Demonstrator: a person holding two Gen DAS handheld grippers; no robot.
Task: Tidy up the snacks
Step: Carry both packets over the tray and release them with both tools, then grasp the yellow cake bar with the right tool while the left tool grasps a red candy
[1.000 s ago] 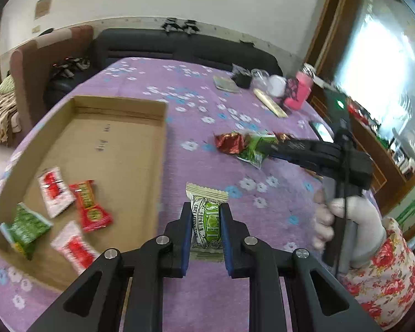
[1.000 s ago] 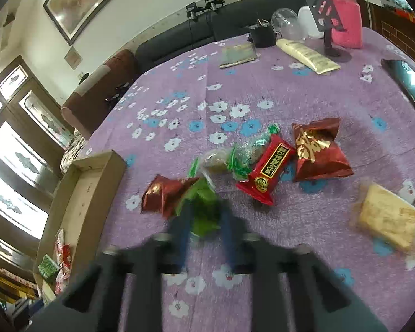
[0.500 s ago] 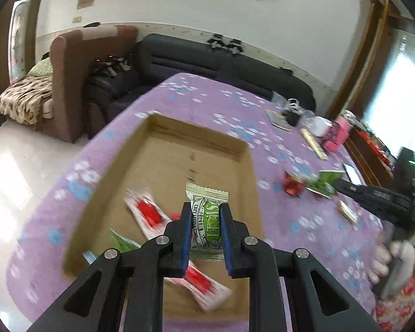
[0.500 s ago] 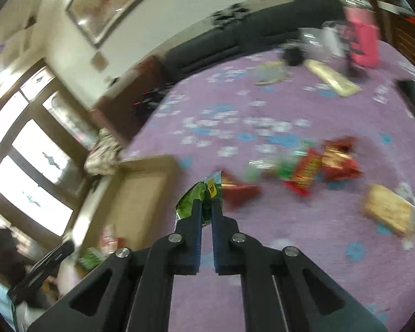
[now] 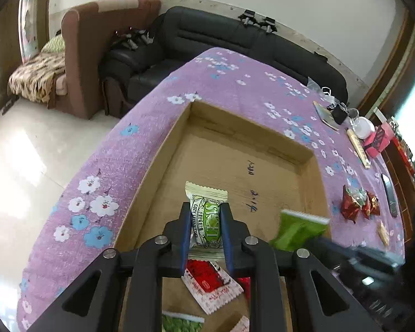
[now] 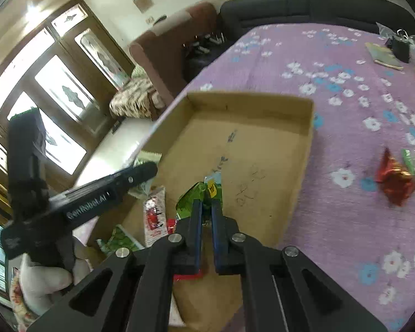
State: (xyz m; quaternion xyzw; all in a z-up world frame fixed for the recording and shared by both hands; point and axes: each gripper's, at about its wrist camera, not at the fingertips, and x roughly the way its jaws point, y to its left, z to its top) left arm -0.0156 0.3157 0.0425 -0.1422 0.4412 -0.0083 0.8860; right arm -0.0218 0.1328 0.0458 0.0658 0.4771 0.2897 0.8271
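1. Left claw is angled down over the cardboard tray; its jaws are closed on one cream-and-green snack packet, held upright above the tray floor.
2. Right claw is likewise tilted down over the same tray, clamped on one crumpled green snack packet.
3. One gloved hand is seen gripping the left claw's handle.
4. Inside the tray, two red-and-white packets and one green packet can be counted; others are partly hidden.
5. On the purple flowered surface, well apart from the tray, two red foil packets lie together.
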